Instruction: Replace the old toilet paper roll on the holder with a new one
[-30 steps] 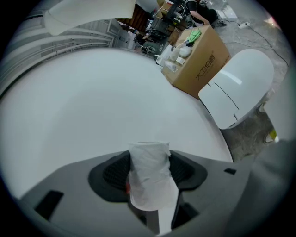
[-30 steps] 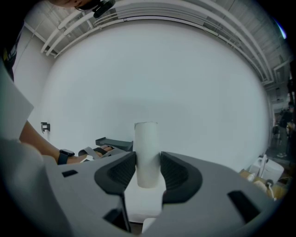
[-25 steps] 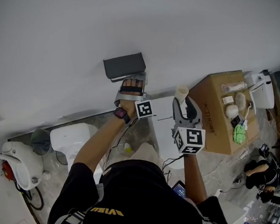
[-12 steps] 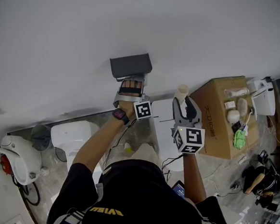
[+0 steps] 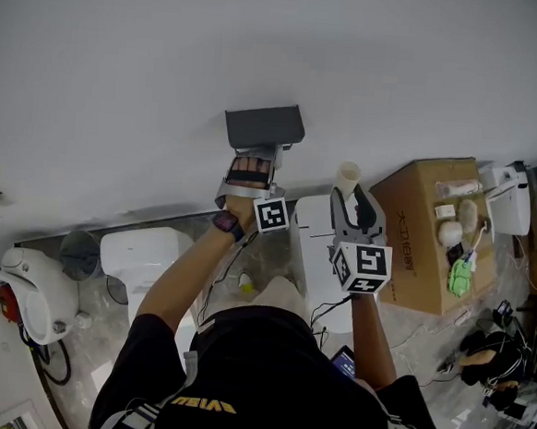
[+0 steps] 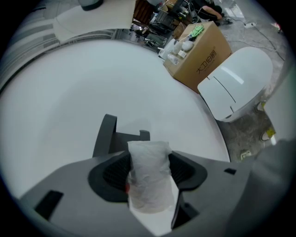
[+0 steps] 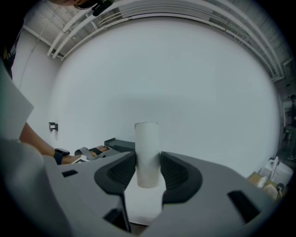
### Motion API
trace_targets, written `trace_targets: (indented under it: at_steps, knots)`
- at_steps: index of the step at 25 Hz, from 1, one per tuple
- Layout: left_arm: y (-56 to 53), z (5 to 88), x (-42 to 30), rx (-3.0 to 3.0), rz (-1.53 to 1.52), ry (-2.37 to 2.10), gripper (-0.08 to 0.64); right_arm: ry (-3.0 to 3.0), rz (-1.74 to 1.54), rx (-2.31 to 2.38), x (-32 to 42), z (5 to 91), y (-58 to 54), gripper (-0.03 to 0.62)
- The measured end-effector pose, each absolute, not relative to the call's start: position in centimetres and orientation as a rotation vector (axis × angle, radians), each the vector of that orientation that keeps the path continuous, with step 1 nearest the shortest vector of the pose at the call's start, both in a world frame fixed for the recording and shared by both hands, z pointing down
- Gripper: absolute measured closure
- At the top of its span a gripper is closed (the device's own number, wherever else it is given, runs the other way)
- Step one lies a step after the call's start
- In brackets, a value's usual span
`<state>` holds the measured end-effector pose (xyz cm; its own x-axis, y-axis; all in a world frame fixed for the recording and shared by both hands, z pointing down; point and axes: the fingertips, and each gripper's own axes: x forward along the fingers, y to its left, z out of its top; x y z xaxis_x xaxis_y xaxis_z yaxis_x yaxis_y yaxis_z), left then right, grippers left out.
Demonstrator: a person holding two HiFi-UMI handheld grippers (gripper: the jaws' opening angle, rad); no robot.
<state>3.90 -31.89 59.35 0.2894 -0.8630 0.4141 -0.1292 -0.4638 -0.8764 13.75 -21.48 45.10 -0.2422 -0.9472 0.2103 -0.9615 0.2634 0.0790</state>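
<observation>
A plain, matte white wall [image 5: 169,72] fills most of the head view. Low at 6 o'clock is a toilet [image 6: 240,81] with a smooth, glossy, rounded closed lid. A brown cardboard box [image 5: 425,230] with small items on top sits at 3 o'clock of the right gripper.

On the wall, at 12 o'clock of the left gripper, is the holder [image 5: 263,126]. It is dark grey and hard-edged, with a flat hood over a short arm, and it looks bare.

The left gripper [image 6: 149,167] is clamped on the new roll [image 6: 148,185], a soft white cylinder with a crinkled, wrapped-looking surface. The roll is just short of the holder, and its ends bulge past the ribbed pads.

The right gripper [image 7: 148,169] pinches the old tube [image 7: 147,152], which is pale, stiff, smooth cardboard standing upright. It is held at 3 o'clock of the holder and well clear of it.

The step in hand looks like seating the new roll. To do it well:

- Turn the wrist so the roll's axis lines up with the holder's arm. The roll's core is not visible here.
- Slide the roll on along that line rather than pushing it against the hood.
- Keep the squeeze light, because the roll looks easy to crush.
- Keep the tube out to the side.
</observation>
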Motion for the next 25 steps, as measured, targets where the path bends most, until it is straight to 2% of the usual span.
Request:
trace_targets:
  at_steps: [9,18,21,25]
  knots:
    - [-32.0,59.3,3.1,-1.799,-1.228,0.910,0.290,-2.329,0.080,1.760,12.7,44.8,-21.9,0.425]
    - [-30.7,59.5,1.4,-1.807,-1.251,0.900,0.250,-2.321,0.077,1.756,12.5,45.0,-22.2,0.425]
    - [-29.9,57.0,-0.2,-1.781,-1.158,1.018,0.252,-2.326,0.075,1.761,12.5,44.8,-22.4,0.425]
    - [-27.9,52.8,-3.9,-1.899,-0.913,1.297,0.349,-2.335,0.074,1.766,12.4,44.5,-22.7,0.425]
